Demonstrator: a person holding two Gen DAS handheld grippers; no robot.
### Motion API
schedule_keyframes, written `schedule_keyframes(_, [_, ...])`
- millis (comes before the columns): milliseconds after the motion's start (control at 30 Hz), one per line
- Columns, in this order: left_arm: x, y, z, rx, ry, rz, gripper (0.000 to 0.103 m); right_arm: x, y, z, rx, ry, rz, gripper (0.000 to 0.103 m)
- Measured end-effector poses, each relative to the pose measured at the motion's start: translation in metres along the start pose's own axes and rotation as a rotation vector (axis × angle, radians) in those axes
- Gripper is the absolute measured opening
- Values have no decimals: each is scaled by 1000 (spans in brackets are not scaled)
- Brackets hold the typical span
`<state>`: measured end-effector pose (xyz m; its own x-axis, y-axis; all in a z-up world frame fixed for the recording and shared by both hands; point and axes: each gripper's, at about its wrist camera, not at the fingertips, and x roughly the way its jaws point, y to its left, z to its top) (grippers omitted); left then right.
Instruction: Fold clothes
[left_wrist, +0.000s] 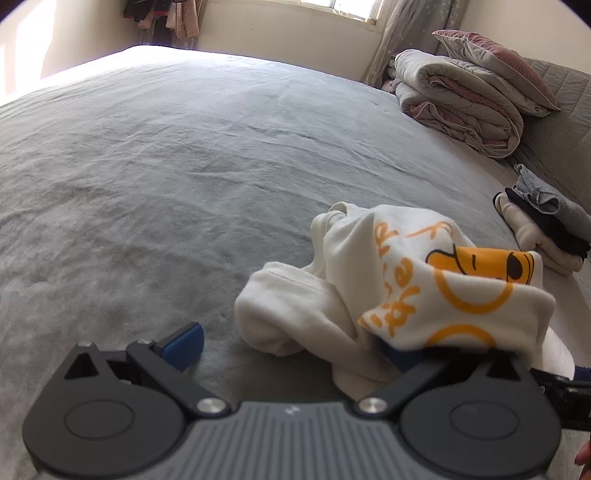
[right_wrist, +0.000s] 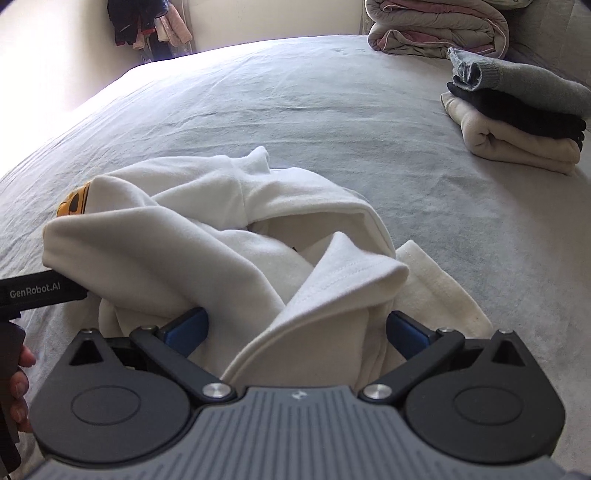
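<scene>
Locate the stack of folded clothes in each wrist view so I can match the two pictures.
Left wrist view: the stack of folded clothes sits at the right edge, mid-height, on the grey bed.
Right wrist view: the same stack is at upper right.
Shared landmark: the rolled duvet lies beyond the stack in both.

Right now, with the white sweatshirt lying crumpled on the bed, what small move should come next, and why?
Probably shut the right gripper on the hem: its open fingers straddle a fold of the white sweatshirt, which lies bunched, not flat. The left gripper is open too, with cloth draped over one finger.
</scene>
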<state>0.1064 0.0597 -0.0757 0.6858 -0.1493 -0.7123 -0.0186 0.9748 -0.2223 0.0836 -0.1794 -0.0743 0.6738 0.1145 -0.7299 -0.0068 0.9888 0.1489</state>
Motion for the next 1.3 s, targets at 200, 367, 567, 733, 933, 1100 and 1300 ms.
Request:
schedule_keyframes(200, [-17, 1, 8, -23, -41, -39, 96, -25, -15, 11, 105, -85, 62, 76])
schedule_keyframes(367, [-26, 0, 10, -67, -86, -162, 71, -30, -18, 14, 134, -81, 119, 48])
schedule_keyframes(567, [-31, -5, 13, -127, -107, -309, 23, -33, -23, 11, 134, -64, 133, 10])
schedule_keyframes(733, [-43, -7, 19, -116, -141, -289, 29, -48, -30, 10, 152, -68, 195, 9])
schedule_keyframes(933, [-62, -3, 24, -156, -185, -335, 52, -61, -24, 0, 169, -6, 324, 9])
schedule_keyframes(1100, [-62, -12, 23, -172, -188, -339, 64, -65, -23, -12, 168, 54, 380, 9])
schedule_keyframes(1300, [-68, -22, 20, -173, -211, -349, 66, -70, -22, -30, 197, 135, 483, 9])
